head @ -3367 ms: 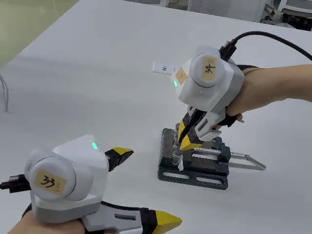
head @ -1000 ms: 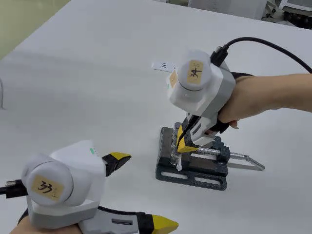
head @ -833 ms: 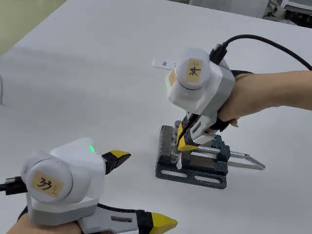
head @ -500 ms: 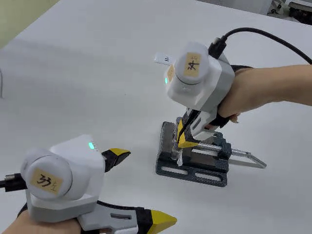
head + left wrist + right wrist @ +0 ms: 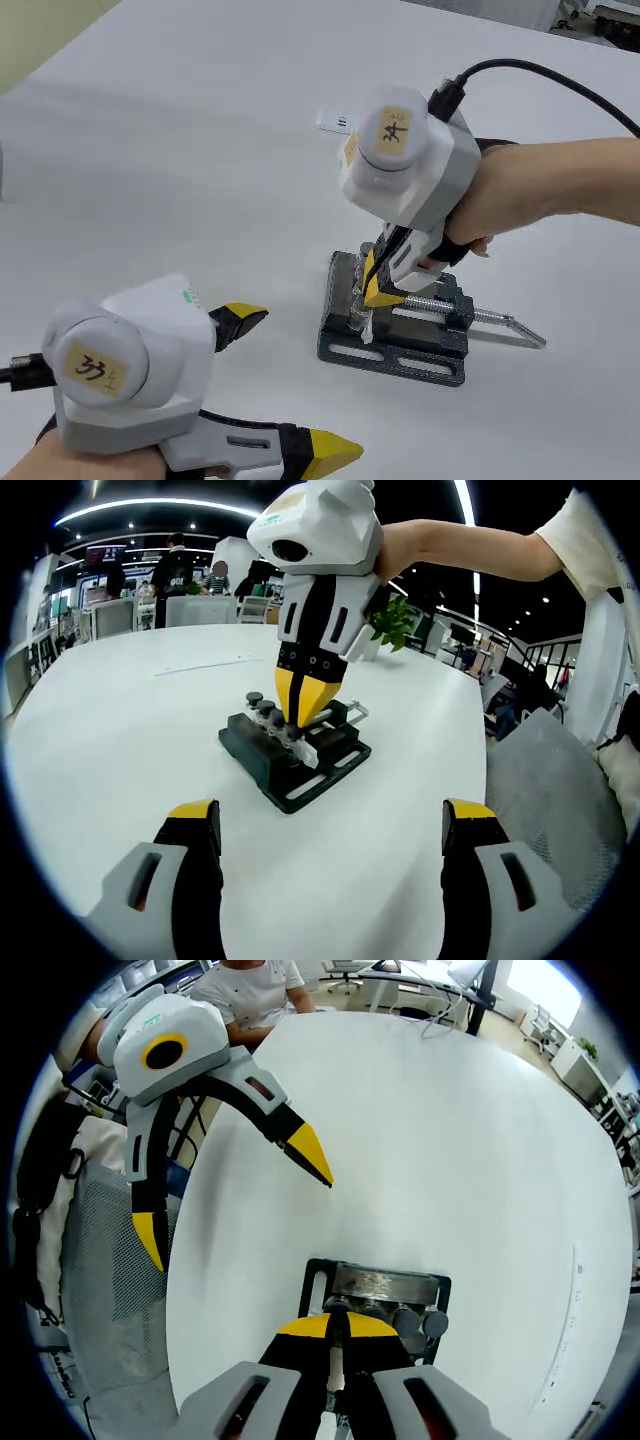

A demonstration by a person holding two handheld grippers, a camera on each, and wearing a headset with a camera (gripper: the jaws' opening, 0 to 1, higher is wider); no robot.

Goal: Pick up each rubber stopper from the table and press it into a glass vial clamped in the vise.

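While right gripper [image 5: 372, 294], jaws closed with any load hidden, bears on a vial in the vise [image 5: 400, 361] beside seated stoppers [image 5: 260, 700], left gripper [image 5: 330, 818] hangs wide open, empty; task looks well along.

**What you can't make out around the vise**

In the head view, your right hand-held gripper [image 5: 372, 295] stands over the vise [image 5: 400, 355] with its tips pressed together. They cover the mouth of the vial [image 5: 357, 322], and you cannot tell whether anything sits between them. In the right gripper view the same tips hide that vial wholly. In the left gripper view the dark stoppers [image 5: 256, 697] beside the tips are too small to count surely. The head view's bottom edge cuts off your left hand-held gripper [image 5: 292, 385]. The paper tag [image 5: 335, 122] on the desk [image 5: 200, 150] is half hidden behind the right one, its print too small to read.
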